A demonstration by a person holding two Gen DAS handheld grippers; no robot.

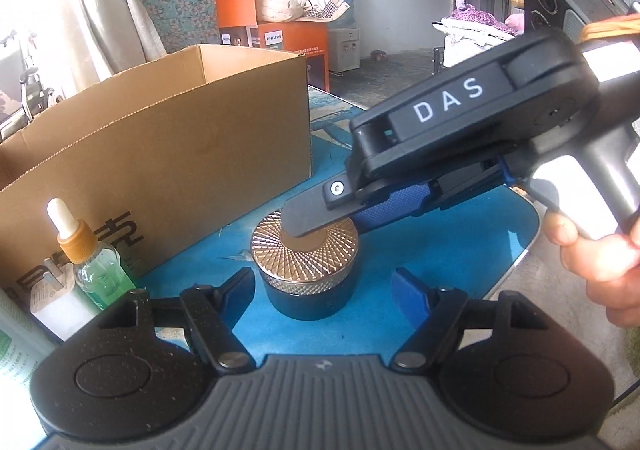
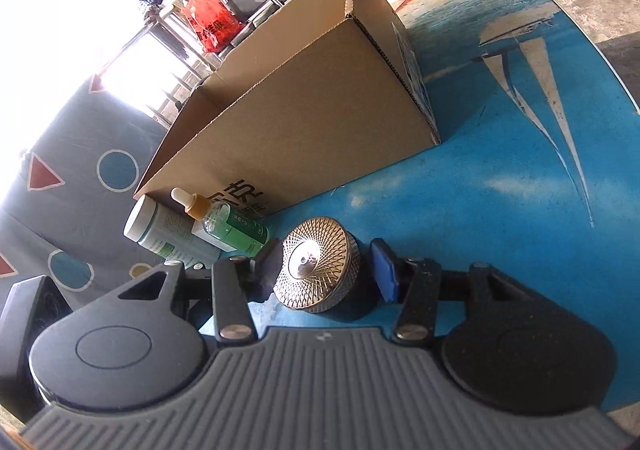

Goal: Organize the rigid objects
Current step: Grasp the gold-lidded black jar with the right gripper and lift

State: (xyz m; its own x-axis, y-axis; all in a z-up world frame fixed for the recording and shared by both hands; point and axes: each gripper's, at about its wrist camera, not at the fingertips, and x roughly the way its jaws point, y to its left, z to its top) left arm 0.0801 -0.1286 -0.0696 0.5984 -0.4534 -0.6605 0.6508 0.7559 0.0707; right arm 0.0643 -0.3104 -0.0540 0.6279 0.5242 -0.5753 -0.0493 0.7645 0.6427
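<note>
Standing on the blue sea-print surface, a squat round jar with a dark body and a shiny, finely ribbed metallic lid sits just in front of a large open cardboard box.

Seen from the left wrist camera, the left tongs are spread wide on either side of the jar, their blue pads clear of it, so they are open and hold nothing. From the same camera the right tongs reach in from the right side, marked with white letters, with one dark finger lying across the top of the lid. A hand grips their handle at the right edge.

Seen from the right wrist camera, the right tongs straddle the jar: the dark finger at the left looks to be touching the lid's edge, while the blue pad at the right stands just beside the jar with a thin gap showing. They are not clamped on it.

To the left of the jar, against the foot of the box, stands a small green dropper bottle with an amber collar and a white bulb. Next to it is a white container with green print.
</note>
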